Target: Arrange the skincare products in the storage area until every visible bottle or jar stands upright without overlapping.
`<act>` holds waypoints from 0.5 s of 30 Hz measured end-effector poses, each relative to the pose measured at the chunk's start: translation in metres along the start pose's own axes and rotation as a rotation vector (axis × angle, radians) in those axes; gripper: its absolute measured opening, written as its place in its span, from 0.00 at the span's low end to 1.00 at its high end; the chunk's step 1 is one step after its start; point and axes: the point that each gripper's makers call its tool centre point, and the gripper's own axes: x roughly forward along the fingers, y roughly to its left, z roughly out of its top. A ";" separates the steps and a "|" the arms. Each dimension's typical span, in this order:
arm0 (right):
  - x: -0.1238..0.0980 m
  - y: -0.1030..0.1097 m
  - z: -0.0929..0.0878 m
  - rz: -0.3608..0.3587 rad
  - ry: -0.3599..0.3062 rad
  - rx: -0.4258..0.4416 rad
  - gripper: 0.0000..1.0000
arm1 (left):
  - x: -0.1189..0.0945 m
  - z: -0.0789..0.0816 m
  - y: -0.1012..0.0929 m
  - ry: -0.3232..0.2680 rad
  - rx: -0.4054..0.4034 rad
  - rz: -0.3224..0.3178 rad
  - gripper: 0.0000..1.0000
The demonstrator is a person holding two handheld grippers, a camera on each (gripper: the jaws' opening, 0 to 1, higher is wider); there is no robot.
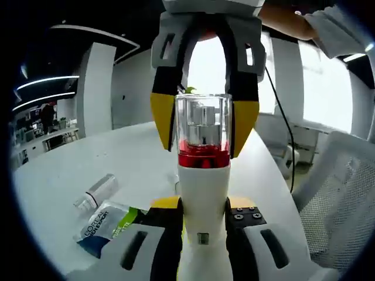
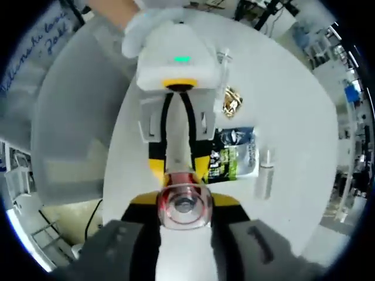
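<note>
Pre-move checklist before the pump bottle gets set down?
1. Left gripper shut on pump bottle body: ok.
2. Right gripper around the bottle's clear cap: ok; whether it presses the cap, cannot tell.
3. Bottle upright relative to table: cannot tell, views tilt.
4. Sachet lies flat: not ok if it counts as a target.
5. Small bottle lies on its side: not ok.
6. Bare table for set-down: ok.

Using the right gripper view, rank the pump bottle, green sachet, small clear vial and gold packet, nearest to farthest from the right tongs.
1. Pump bottle, between the right tongs.
2. Green sachet, beyond, to the right.
3. Small clear vial, right of the sachet.
4. Gold packet, farthest up the table.
</note>
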 end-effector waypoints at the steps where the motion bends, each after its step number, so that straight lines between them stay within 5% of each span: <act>1: 0.000 0.002 0.000 0.002 -0.008 -0.008 0.32 | 0.000 0.000 -0.002 -0.001 0.004 -0.001 0.24; 9: 0.000 0.007 -0.003 0.020 -0.023 0.013 0.32 | 0.005 -0.001 -0.010 -0.001 0.079 0.004 0.26; 11: -0.002 0.008 -0.001 0.023 -0.039 0.050 0.31 | 0.004 -0.013 -0.010 0.055 0.102 0.015 0.34; 13: -0.002 0.009 -0.003 0.029 -0.029 0.099 0.31 | -0.002 -0.023 -0.023 0.091 0.074 -0.046 0.48; 15: -0.001 0.008 -0.003 0.024 -0.036 0.110 0.31 | -0.008 -0.024 -0.023 0.091 0.069 -0.034 0.52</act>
